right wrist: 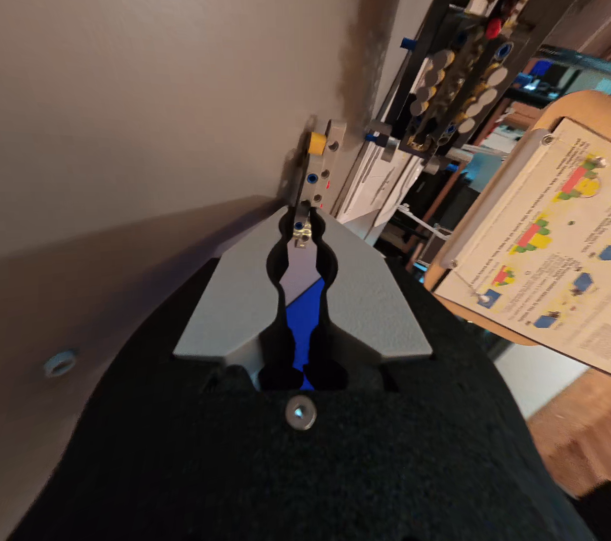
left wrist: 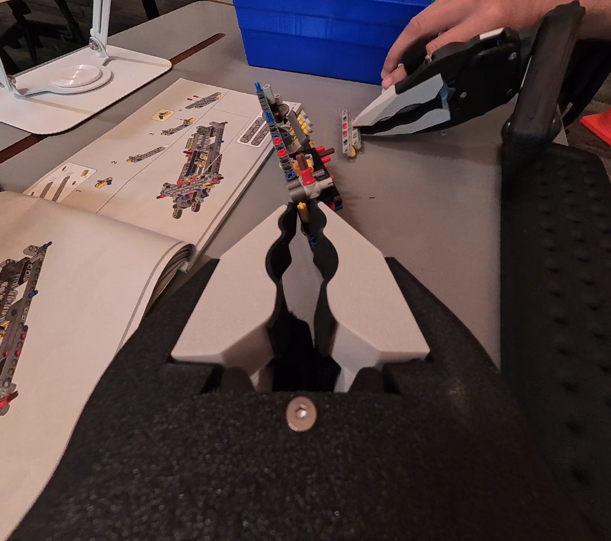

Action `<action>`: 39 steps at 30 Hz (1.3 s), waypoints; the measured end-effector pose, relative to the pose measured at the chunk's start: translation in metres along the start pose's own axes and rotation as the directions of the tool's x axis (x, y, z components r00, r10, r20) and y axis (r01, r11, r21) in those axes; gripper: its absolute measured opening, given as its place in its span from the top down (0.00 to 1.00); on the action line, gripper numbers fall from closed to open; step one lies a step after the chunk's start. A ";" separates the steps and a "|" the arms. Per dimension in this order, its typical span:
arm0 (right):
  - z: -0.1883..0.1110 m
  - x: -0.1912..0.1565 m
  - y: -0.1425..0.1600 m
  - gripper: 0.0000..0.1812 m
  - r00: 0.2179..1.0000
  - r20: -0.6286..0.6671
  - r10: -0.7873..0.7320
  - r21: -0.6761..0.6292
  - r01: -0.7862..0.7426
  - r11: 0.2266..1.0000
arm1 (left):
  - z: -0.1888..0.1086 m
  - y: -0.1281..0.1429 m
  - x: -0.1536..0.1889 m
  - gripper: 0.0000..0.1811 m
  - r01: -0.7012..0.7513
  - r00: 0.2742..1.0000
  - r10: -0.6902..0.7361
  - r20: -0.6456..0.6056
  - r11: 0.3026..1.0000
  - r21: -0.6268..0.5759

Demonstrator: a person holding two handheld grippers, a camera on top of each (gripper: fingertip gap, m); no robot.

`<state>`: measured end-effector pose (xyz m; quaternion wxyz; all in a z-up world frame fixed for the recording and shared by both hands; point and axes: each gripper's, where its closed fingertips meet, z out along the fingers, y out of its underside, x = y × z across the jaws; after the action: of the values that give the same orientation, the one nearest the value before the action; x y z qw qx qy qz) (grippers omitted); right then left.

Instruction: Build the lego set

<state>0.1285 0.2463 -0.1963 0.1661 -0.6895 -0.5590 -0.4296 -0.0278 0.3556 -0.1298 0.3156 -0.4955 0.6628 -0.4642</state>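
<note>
A long lego chassis [left wrist: 291,141] of grey and black beams with red, blue and yellow pins stands on its side on the grey table [left wrist: 413,227]. My left gripper [left wrist: 305,211] is shut on its near end. My right gripper [left wrist: 355,125] comes in from the right, held by a hand [left wrist: 463,16], and is shut on a short grey beam assembly [left wrist: 348,135] that rests on the table just right of the chassis. In the right wrist view the gripper [right wrist: 302,211] is shut on that grey beam assembly [right wrist: 319,171], with the chassis [right wrist: 463,72] beyond it.
An open instruction booklet [left wrist: 139,168] lies left of the chassis. A blue bin [left wrist: 330,23] stands behind. A white stand [left wrist: 76,85] sits at the far left. A board with a printed sheet [right wrist: 535,244] shows at the right of the right wrist view. The tips of one gripper are about 20 cm away from the tips of the other.
</note>
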 end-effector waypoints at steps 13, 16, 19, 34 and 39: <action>-0.037 0.007 -0.030 0.90 0.628 0.556 0.545 0.121 -0.710 0.694 | 0.000 0.000 0.001 0.97 -0.006 1.000 0.006 0.001 1.000 -0.003; -0.022 -0.002 -0.014 0.87 0.520 0.627 0.580 -0.036 -0.724 0.689 | 0.000 0.000 0.000 0.97 -0.004 1.000 0.004 0.001 1.000 -0.002; -0.010 -0.009 -0.011 0.88 0.501 0.665 0.554 -0.062 -0.702 0.710 | -0.001 0.000 0.000 0.97 -0.003 1.000 0.003 0.000 1.000 -0.002; -0.011 -0.004 -0.030 0.93 0.512 0.740 0.437 -0.039 -0.616 0.787 | -0.001 0.001 -0.001 0.97 0.002 1.000 -0.002 -0.006 1.000 0.000; -0.010 0.000 -0.033 0.96 0.446 0.754 0.482 -0.084 -0.663 0.744 | 0.000 0.000 0.000 0.97 0.002 1.000 -0.002 -0.006 1.000 0.004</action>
<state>0.0941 0.2497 -0.1989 0.1386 -0.9251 -0.3519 0.0346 -0.0281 0.3562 -0.1300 0.3141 -0.4944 0.6622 -0.4672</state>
